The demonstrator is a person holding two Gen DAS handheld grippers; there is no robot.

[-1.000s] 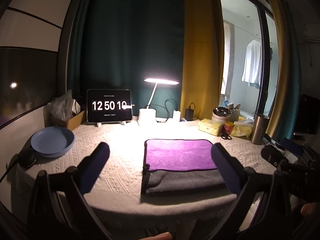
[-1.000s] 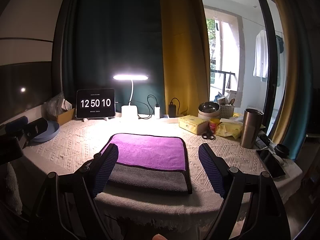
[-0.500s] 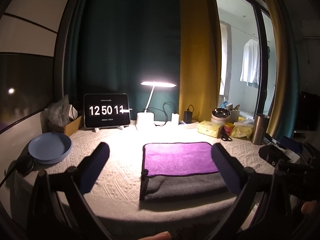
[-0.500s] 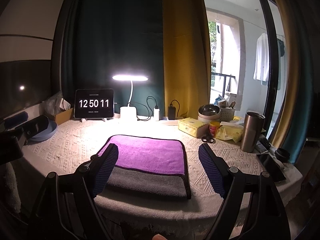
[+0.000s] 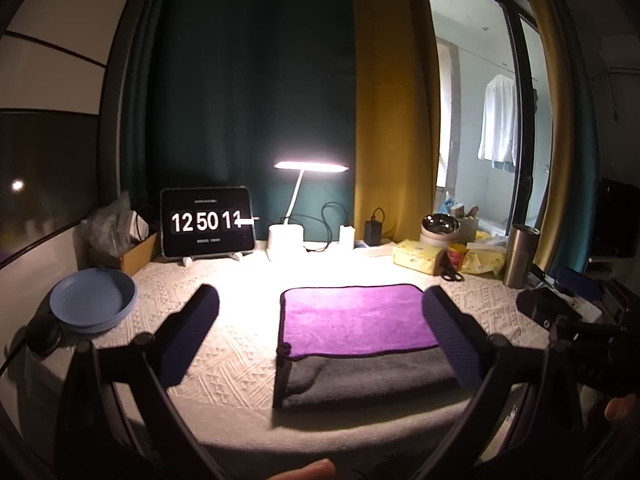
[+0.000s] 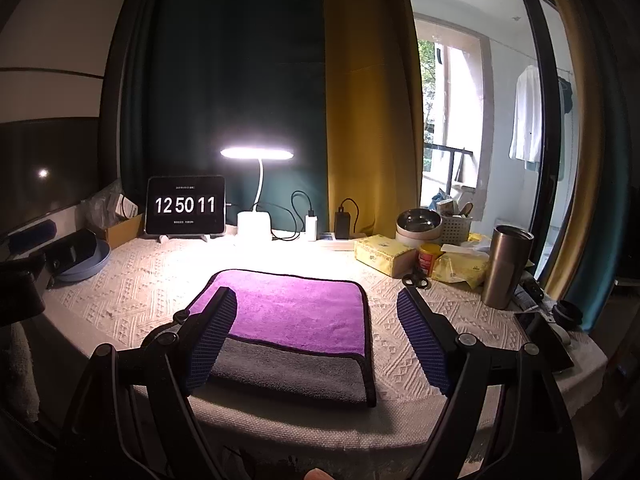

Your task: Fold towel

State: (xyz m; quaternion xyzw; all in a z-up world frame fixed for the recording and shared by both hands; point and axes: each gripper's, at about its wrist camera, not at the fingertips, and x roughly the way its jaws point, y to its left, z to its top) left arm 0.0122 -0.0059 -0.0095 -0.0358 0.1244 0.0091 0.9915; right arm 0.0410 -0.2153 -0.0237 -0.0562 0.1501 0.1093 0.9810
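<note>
A towel [image 5: 356,320] lies folded flat near the table's front edge, purple side on top, with a grey strip [image 5: 368,376] showing along its near edge. It also shows in the right wrist view [image 6: 296,312]. My left gripper [image 5: 320,312] is open and empty, held back from the table edge, its fingers framing the towel's left part. My right gripper [image 6: 316,316] is open and empty, also in front of the table, with the towel between its fingers. Neither touches the towel.
A blue bowl [image 5: 92,300] sits at the left. A tablet clock [image 5: 207,222], a lit desk lamp [image 5: 286,236] and chargers stand at the back. Tissue packs [image 6: 380,254], scissors [image 6: 416,280] and a steel tumbler [image 6: 506,266] are at the right. A white patterned cloth [image 6: 120,292] covers the table.
Both grippers have drawn back and risen slightly from the table, staying open. The towel has not moved.
</note>
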